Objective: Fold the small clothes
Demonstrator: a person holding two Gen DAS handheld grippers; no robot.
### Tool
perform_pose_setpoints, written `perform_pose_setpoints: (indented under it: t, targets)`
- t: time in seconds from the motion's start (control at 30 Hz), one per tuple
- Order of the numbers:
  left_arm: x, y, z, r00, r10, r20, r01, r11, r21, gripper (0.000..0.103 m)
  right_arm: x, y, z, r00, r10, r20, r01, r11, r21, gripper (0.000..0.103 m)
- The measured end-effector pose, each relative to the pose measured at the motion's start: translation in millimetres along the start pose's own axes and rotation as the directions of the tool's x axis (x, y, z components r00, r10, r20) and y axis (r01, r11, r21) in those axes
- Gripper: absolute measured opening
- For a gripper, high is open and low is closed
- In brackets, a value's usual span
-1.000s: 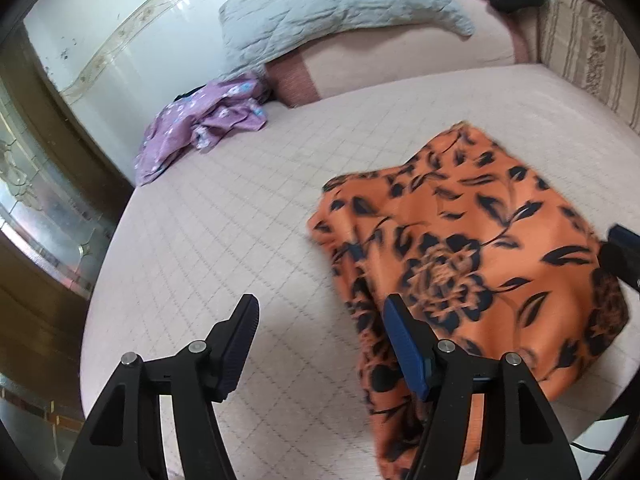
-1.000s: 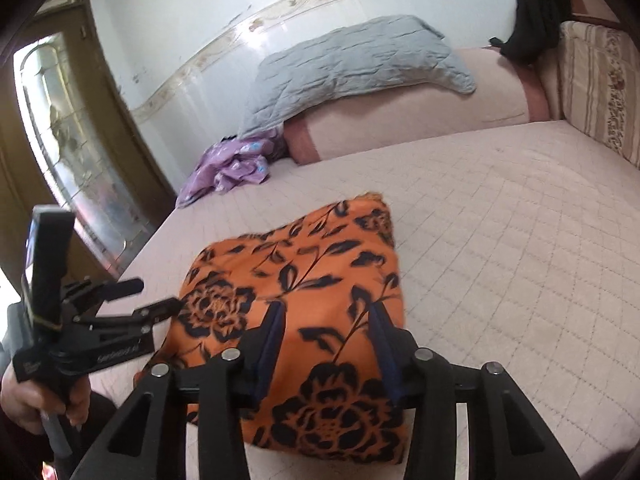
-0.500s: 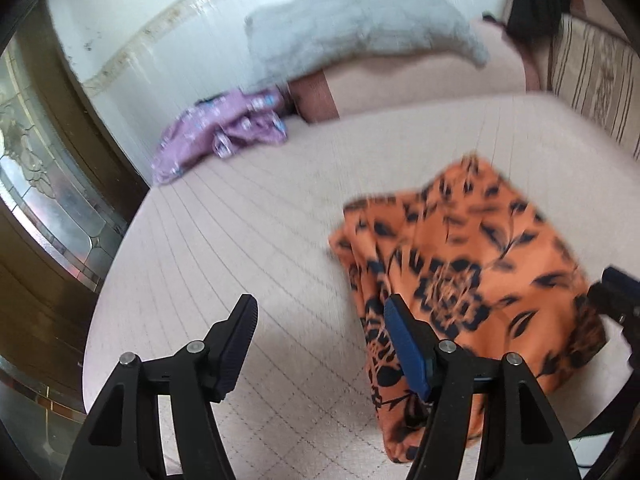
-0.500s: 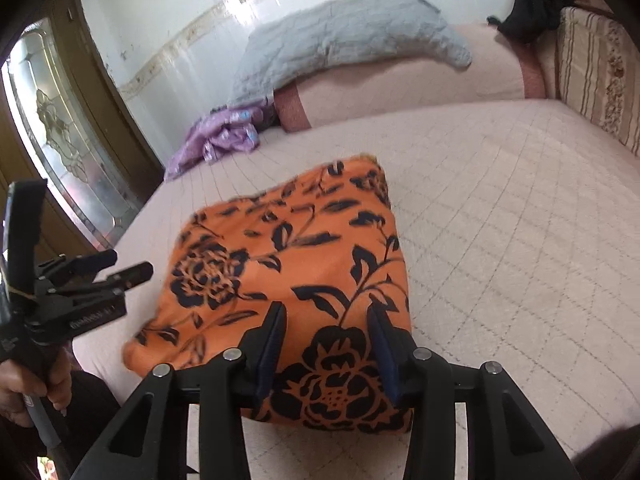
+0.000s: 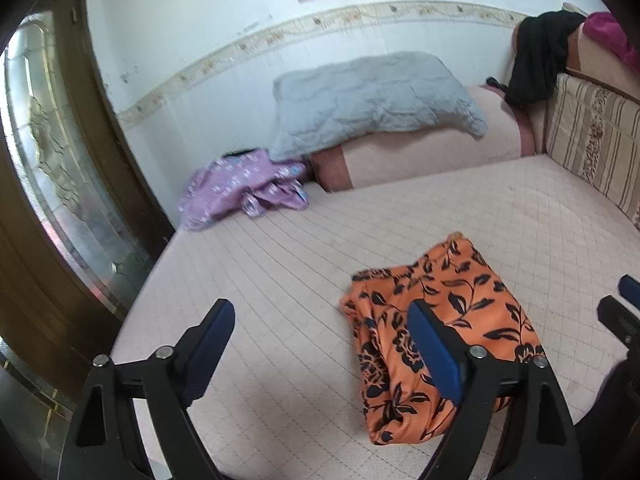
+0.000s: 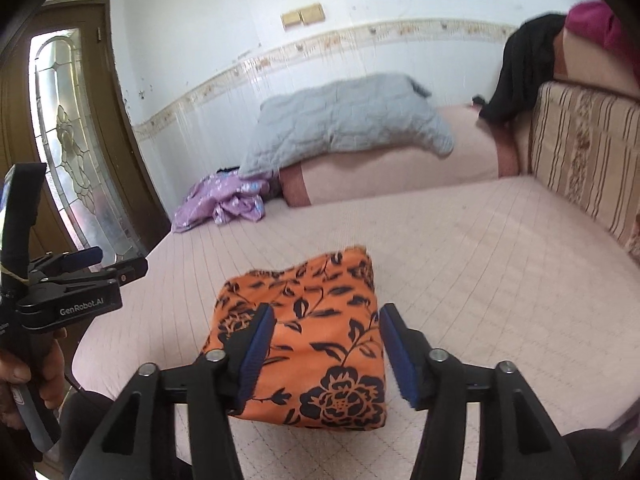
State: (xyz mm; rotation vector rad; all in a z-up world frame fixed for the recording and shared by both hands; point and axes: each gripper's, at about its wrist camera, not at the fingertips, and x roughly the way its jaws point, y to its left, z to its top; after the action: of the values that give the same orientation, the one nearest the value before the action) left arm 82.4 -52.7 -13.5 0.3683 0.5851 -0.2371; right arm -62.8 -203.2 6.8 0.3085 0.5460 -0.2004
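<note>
At far left in the right wrist view, my left hand [image 6: 28,376] grips the handle of my left gripper [image 5: 320,344]; its body reads "GenRobot.AI" in white. Its jaws have just been opening and stand wide with nothing between them, above bare bed cover [image 5: 280,280]. I judge this as a release posture, clear of the cloth. Beyond it, a purple garment [image 5: 240,192] lies crumpled by the door side of the bed, near a grey quilted pillow [image 5: 372,96]; I judge it the next piece to fold. Moving right, the orange floral garment [image 6: 312,332] lies folded into a compact rectangle on the near part of the bed, flat and unheld, so that fold looks complete. My right gripper [image 6: 326,352] hangs over its near edge; its jaws have just been opening, empty, pads clear of the fabric. No other writing is legible.
</note>
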Motion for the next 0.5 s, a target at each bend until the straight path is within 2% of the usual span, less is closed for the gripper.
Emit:
perform_pose_setpoints:
  t: [0.13,0.23,0.5]
  targets:
    - [-19,5,5,0.999,0.011,0.038,-0.011,1.0,-0.011,0.09,-18,10,11,1.0,-0.015,0.02,0.016,1.0,-0.024,0.064]
    - [-29,11,7,0.999,0.005,0.047,-0.004,0.999,-0.032,0.09,-26,19,16,1.0,-0.02,0.021,0.021,0.999,-0.04,0.064]
    - [-43,30,8,0.997,0.048,0.062,-0.042,0.995,-0.088,0.091,-37,46,20,0.998,-0.035,0.046,0.04,0.992,-0.117,0.065]
